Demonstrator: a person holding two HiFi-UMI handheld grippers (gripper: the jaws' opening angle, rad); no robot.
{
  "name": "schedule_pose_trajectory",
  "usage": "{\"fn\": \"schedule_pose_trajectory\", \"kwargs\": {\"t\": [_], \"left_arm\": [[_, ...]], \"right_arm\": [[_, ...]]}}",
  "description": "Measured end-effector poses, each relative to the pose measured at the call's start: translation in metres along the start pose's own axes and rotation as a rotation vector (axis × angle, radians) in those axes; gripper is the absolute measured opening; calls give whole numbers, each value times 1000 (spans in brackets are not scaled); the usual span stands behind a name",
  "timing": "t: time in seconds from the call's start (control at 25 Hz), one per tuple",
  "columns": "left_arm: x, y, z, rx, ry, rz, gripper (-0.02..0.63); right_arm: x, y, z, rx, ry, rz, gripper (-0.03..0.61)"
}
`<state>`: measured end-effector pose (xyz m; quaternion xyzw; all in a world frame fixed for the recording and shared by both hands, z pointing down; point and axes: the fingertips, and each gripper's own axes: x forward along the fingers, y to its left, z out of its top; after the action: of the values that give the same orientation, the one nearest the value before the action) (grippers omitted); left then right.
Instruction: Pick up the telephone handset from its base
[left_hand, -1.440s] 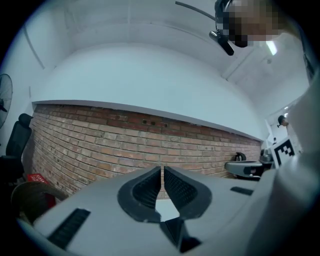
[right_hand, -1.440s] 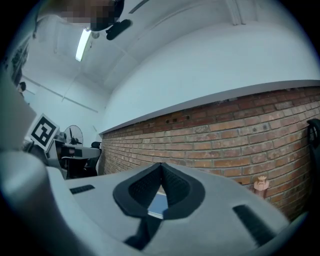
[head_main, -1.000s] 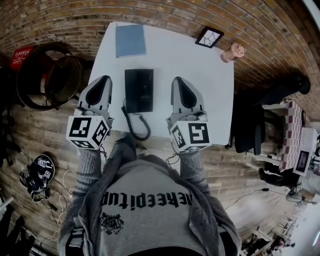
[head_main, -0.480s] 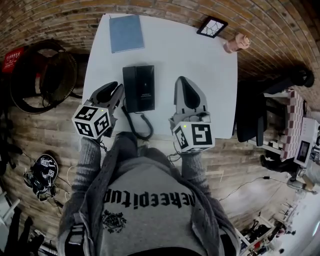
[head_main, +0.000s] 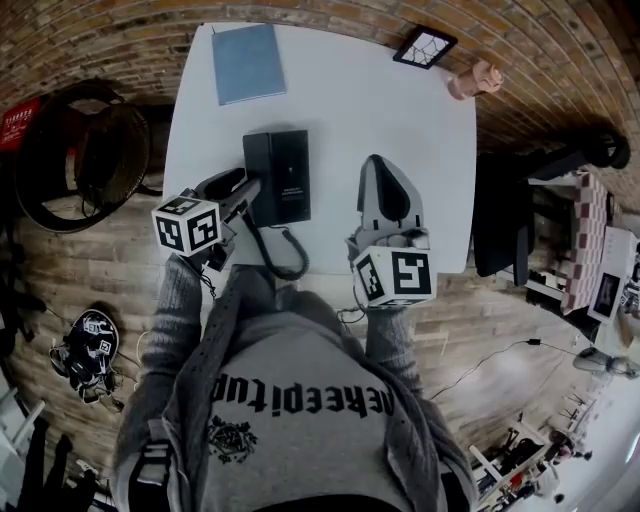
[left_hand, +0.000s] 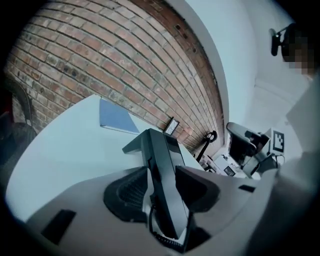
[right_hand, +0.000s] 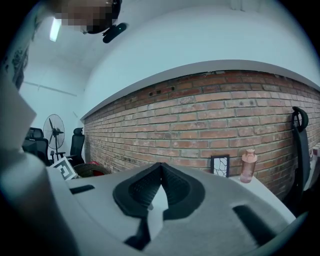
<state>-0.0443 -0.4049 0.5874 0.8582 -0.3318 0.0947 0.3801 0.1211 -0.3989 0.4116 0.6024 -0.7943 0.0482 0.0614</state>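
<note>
A black telephone (head_main: 285, 175) lies on the white table (head_main: 420, 200), its handset (head_main: 256, 172) resting on the base's left side and its coiled cord (head_main: 281, 256) looping toward the near edge. My left gripper (head_main: 248, 190) is at the handset's near end, rolled onto its side. In the left gripper view the handset (left_hand: 160, 145) runs away between the two pads of the left gripper (left_hand: 161, 169); the jaws are opening and straddle it. My right gripper (head_main: 376, 165) hovers right of the phone, shut and empty, and the right gripper view shows the right gripper (right_hand: 160, 167) with its pads meeting.
A blue notebook (head_main: 248, 62) lies at the table's far left, with a small framed picture (head_main: 424, 47) and a pink bottle (head_main: 474, 82) at the far right. A round fan (head_main: 80, 150) stands left of the table, a dark office chair (head_main: 500, 230) to its right.
My left gripper has dropped, rolled over and swung right to the handset's near end, and its jaws have opened around it. The right gripper has hardly moved.
</note>
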Motion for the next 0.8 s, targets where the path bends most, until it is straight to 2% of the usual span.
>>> {"fn": "schedule_pose_trajectory", "kwargs": {"t": [0.24,0.4,0.48,0.72,0.8], "left_arm": [[11,3,-16,-57,45,-51,158],[15,1,-18,-84,45,-81,160],[15,-2,-18,-86,50,-96,124],[12,4,-19,-148,98,-60,96],[11,-3,-19,-175,104,-82,82]], "right_arm": [[1,-4,-2,1,-1,-14,3],[2,-7,-3,2,0,-25,3],[2,-8,-3,2,4,-28,3],[1,-7,-1,-2,4,-27,3],[0,-7,1,-4,-1,-27,3]]}}
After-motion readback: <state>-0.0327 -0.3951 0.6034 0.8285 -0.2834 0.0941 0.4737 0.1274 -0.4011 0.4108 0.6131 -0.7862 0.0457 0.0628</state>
